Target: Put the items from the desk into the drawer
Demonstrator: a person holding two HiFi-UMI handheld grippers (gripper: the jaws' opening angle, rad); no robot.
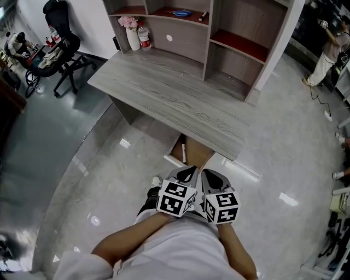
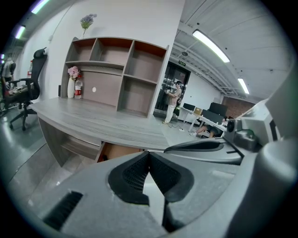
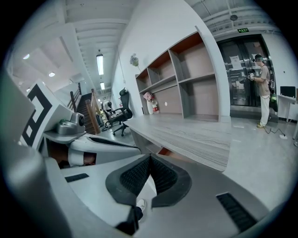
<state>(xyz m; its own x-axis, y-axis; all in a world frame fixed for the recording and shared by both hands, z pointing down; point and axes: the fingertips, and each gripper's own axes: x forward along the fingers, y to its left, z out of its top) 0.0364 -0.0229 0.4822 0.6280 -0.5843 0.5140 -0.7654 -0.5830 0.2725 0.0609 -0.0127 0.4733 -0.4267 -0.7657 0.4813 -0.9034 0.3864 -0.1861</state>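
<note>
Just ahead of both grippers, the drawer stands pulled out from under the desk, with a slim white thing lying along its left side; what it is cannot be told. Well beyond the grippers and to their left, at the desk's far corner, a vase of pink flowers and a bottle stand just beside each other against the shelf unit. A blue item lies on a shelf above them. Farther left is an office chair; far to the right a person stands.

The left gripper and right gripper are held side by side over the floor, close to the body, pointing at the desk. Each has its jaws pressed together tip to tip, clenched on nothing.
</note>
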